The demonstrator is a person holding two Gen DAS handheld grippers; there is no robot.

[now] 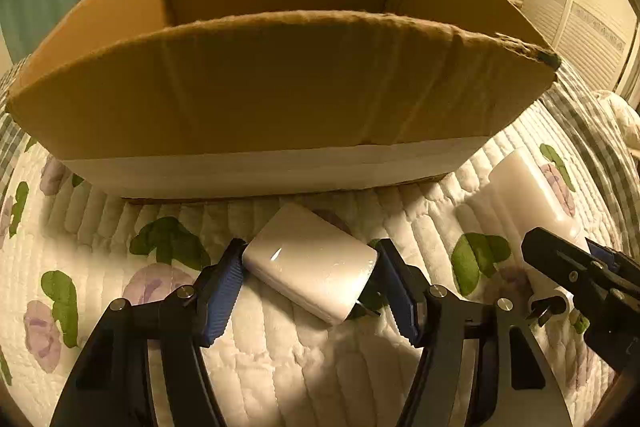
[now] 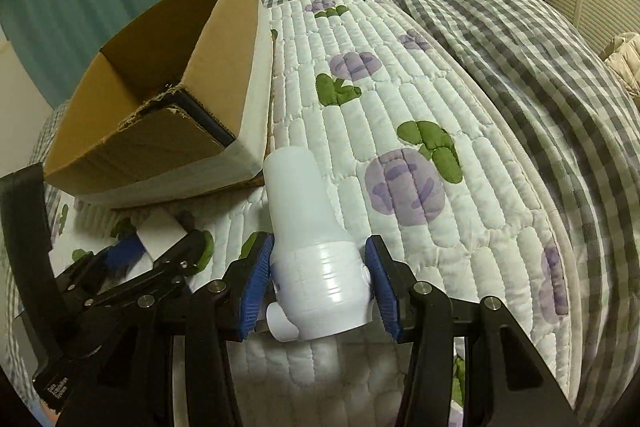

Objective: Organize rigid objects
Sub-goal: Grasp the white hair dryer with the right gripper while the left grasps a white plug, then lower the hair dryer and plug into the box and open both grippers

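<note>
- Left wrist view: an open cardboard box [image 1: 280, 87] fills the field straight ahead of the left gripper [image 1: 310, 275]; a pale tape band runs along the foot of its near wall, and its interior is hidden from this angle.
- Right wrist view: the same box [image 2: 160, 115] lies ahead and to the left of the right gripper [image 2: 318, 291], top open, with a dark edge showing along its torn near rim.
- A quilted bedspread [image 1: 280, 355] with purple flowers and green leaves carries the box and lies under both grippers; in the right wrist view [image 2: 400, 99] it stretches ahead of the fingers, and a grey checked blanket [image 2: 540, 87] lies to the right of it.
- A white bottle-shaped plastic piece [image 2: 316, 259] lies between the right gripper's blue pads [image 2: 256, 291]; the left pad touches its ribbed wide end, while contact at the right pad cannot be confirmed. Its narrower end points forward, towards the box corner. In the left wrist view the same piece [image 1: 520, 195] shows to the right of the left gripper.
- A white power adapter [image 1: 310, 263] sits tilted between the left gripper's pads [image 1: 224, 291], which bracket it on both sides, just in front of the box wall; its metal prongs point back to the right.
</note>
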